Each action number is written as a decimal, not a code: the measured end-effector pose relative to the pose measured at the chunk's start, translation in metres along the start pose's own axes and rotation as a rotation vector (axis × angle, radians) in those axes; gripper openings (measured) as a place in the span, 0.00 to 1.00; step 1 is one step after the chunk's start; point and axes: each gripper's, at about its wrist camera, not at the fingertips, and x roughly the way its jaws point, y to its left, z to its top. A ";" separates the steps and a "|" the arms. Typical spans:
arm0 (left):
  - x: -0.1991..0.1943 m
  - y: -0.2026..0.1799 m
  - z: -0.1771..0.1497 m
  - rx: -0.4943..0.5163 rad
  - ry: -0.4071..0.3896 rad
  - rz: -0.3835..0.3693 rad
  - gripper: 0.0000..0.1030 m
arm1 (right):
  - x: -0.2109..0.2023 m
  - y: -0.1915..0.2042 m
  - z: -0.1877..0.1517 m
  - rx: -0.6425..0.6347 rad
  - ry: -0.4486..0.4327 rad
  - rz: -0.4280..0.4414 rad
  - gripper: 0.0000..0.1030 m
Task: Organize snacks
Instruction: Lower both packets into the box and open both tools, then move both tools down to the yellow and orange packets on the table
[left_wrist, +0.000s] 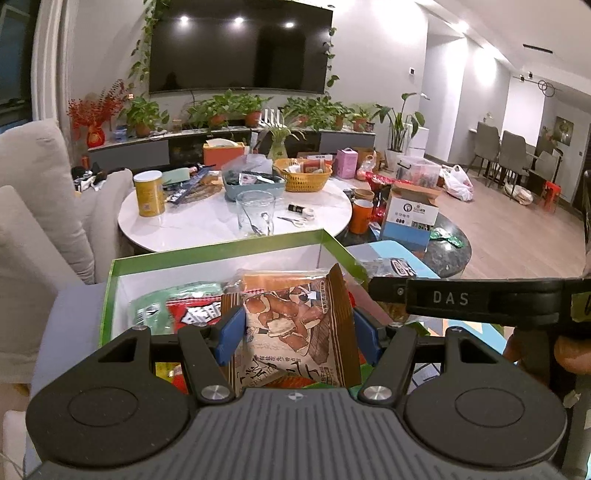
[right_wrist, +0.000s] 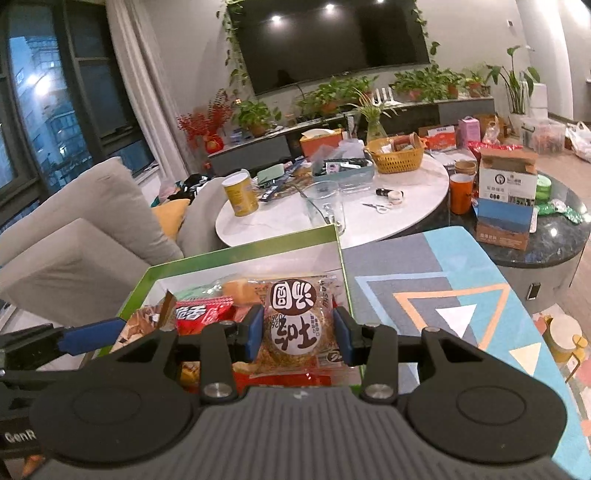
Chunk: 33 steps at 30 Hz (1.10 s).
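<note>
Left wrist view: left tongs (left_wrist: 297, 332) clenched on a brown packet (left_wrist: 295, 325), blue pads against both its sides, held over a green-rimmed box (left_wrist: 221, 251) already holding a red packet (left_wrist: 194, 314) and other snacks; right tongs' arm crossing at right. Beyond, a round white table (left_wrist: 221, 221) with a yellow can (left_wrist: 149, 194), a glass (left_wrist: 255, 212) and a basket (left_wrist: 303, 175). Right wrist view: right tongs (right_wrist: 300, 332) grasping a round cake packet (right_wrist: 295, 325) over the same box (right_wrist: 240, 247), near its right wall; left tongs' blue pad at lower left.

Both tongs tilt downward side by side, left tongs (left_wrist: 297, 328) and right tongs (right_wrist: 298, 334) each clamped on something.
</note>
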 end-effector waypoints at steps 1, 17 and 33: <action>0.003 0.000 0.000 0.002 0.004 -0.001 0.58 | 0.002 -0.001 0.001 0.005 0.003 0.003 0.49; 0.023 -0.003 -0.001 -0.002 0.021 -0.028 0.60 | -0.005 -0.011 0.007 0.042 -0.050 -0.006 0.50; 0.000 0.003 -0.003 -0.093 0.052 -0.013 0.67 | -0.034 -0.022 0.002 0.064 -0.058 -0.015 0.56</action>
